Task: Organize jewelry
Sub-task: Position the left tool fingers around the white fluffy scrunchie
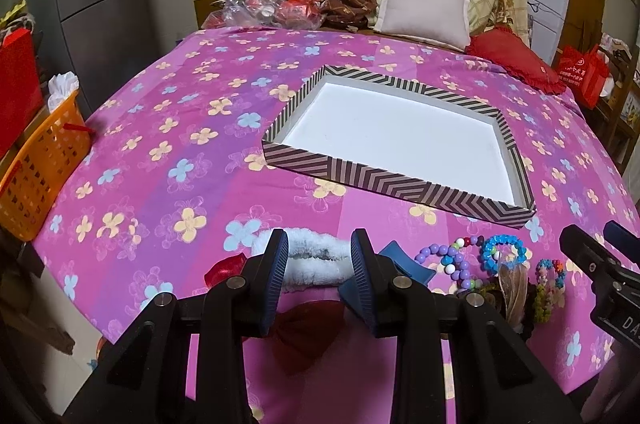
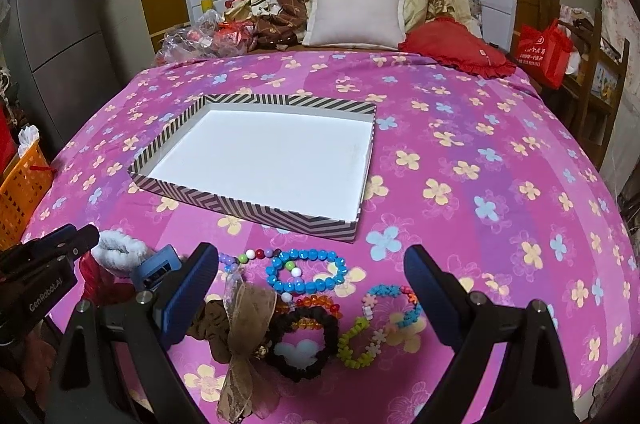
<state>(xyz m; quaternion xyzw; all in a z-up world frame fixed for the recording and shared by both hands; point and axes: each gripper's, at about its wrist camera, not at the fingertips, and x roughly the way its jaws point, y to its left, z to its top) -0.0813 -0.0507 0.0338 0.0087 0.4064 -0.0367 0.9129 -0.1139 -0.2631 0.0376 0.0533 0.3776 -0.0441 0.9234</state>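
Left gripper (image 1: 319, 251): jaws apart, over white fluffy scrunchie (image 1: 316, 258). Striped box (image 2: 224, 202): open, mid-bedspread (image 2: 480, 160). Blue bead bracelet (image 2: 306, 270), black scrunchie (image 2: 302, 344), flower bracelet (image 2: 380, 320): between fingers of right gripper (image 2: 312, 276), spread wide, touching nothing.
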